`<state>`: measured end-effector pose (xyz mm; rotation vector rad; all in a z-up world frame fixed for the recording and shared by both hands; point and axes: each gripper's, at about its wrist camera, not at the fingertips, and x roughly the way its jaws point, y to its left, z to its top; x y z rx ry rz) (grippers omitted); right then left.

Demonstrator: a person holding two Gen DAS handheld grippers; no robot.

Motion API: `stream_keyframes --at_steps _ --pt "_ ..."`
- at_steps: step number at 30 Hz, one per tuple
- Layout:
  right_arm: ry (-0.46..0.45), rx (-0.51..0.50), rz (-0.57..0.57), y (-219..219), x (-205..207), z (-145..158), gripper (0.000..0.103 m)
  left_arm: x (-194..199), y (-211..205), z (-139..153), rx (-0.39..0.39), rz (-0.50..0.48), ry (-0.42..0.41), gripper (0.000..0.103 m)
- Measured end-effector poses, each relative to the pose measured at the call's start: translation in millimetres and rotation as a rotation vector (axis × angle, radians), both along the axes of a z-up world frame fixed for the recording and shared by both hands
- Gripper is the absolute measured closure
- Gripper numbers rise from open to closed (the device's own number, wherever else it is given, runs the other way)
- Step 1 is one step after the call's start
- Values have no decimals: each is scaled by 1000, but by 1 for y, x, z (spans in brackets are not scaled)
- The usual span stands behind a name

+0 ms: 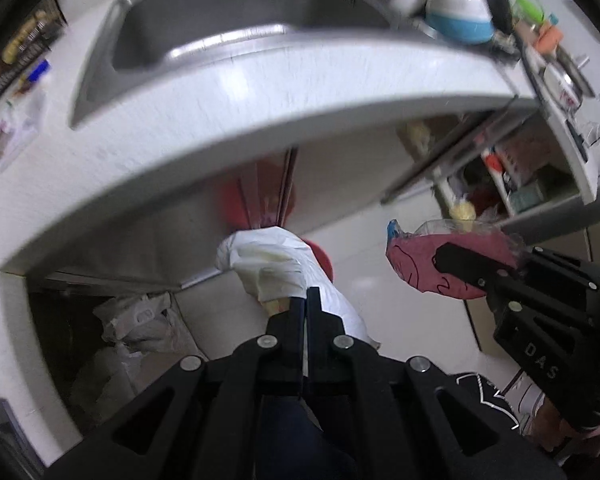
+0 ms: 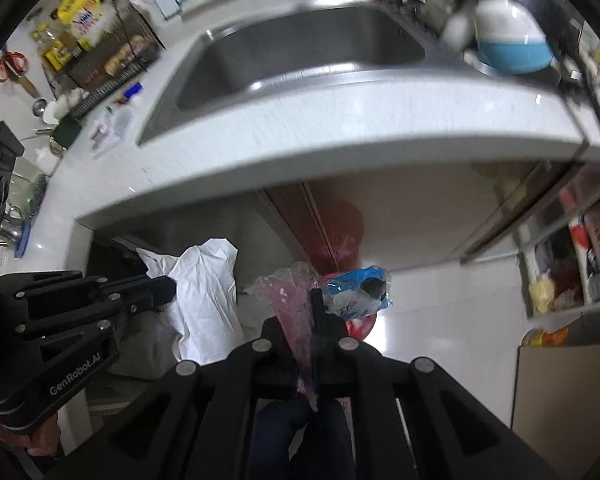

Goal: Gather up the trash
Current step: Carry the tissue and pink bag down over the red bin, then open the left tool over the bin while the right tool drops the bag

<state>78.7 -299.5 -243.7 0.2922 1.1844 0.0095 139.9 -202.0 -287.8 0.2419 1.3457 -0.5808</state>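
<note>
The left gripper (image 1: 305, 300) fingers clamp a white bag (image 1: 276, 264); the right gripper (image 2: 306, 312) (its neighbour reads "GenRobot.AI") pinches a pink wrapper (image 2: 292, 300).

white plastic bag (image 1: 276, 268): crumpled, bunched, hangs off floor below counter edge, something pale yellow inside, pinched at near end | pink wrapper (image 2: 296, 312): clear crinkled film, pink print with black marks, blue end (image 2: 360, 288), squeezed flat, held in air right of bag, well apart
</note>
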Motion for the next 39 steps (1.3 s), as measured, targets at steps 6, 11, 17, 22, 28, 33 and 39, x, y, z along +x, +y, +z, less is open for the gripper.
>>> stream_keyframes --at_steps 6,11,17,22,28,33,39 --pt "59 15 -17 -13 10 -83 99 15 -13 -86 11 4 56 103" --pt "78 29 -32 -27 19 -163 99 20 -33 -174 18 -6 99 103" --pt "134 12 -56 -47 27 -253 99 23 -61 -264 10 -19 144 103" --pt "158 5 -81 -64 25 -301 99 28 -78 -318 24 -33 158 103" --pt "170 19 -91 -78 23 -326 99 30 -80 -345 28 -28 181 76" --pt "177 43 -86 -69 23 -323 99 28 -77 -348 52 -42 174 68" --pt "173 64 -42 -61 31 -320 99 28 -60 -340 52 0 156 55"
